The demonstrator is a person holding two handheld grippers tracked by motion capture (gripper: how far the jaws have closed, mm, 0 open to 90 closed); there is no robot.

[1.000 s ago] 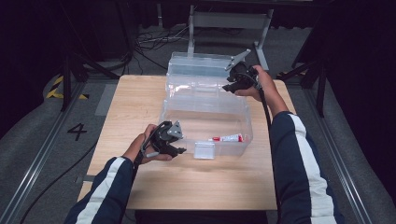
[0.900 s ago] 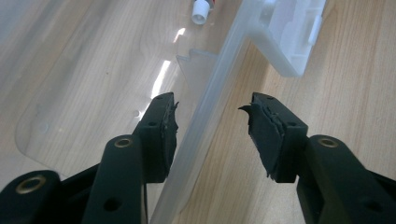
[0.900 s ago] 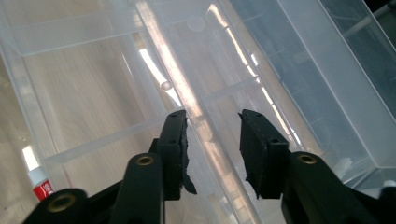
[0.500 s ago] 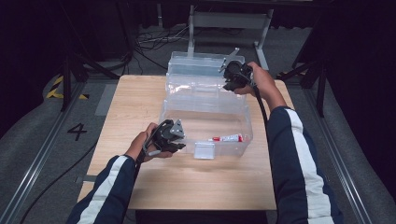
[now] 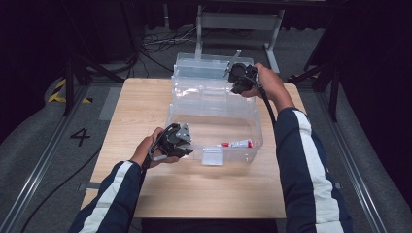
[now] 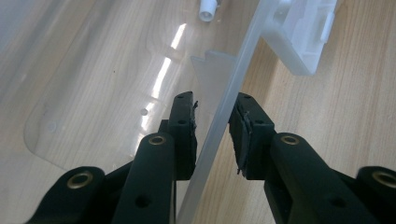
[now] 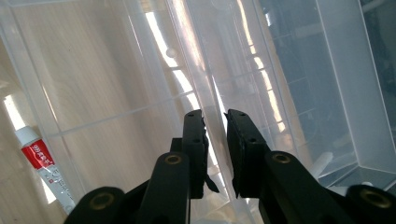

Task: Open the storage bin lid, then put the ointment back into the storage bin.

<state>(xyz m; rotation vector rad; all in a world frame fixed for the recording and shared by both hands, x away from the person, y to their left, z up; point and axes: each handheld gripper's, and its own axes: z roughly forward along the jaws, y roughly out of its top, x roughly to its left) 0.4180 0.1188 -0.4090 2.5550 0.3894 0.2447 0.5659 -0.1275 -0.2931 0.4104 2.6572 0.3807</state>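
A clear plastic box (image 5: 214, 127) stands on the wooden table (image 5: 141, 107) with its clear lid (image 5: 209, 73) raised behind it. A white and red tube (image 5: 238, 143) lies inside near the front wall; its cap (image 6: 208, 9) and its label (image 7: 44, 168) show through the plastic. My left gripper (image 5: 187, 148) straddles the front wall (image 6: 219, 116) near the left corner, one jaw inside and one outside, shut on it (image 6: 215, 107). My right gripper (image 5: 235, 82) is up at the lid's right end, its jaws (image 7: 215, 121) shut on a clear ridge of the lid (image 7: 212, 100).
A white latch (image 5: 213, 156) hangs on the box's front wall, right of my left gripper (image 6: 303, 37). Bare wood lies in front of and left of the box. Behind the table are a metal stand (image 5: 238, 22), cables and dark floor.
My right gripper has moved a little left and back with the lid edge in it. My left gripper has stayed on the front wall.
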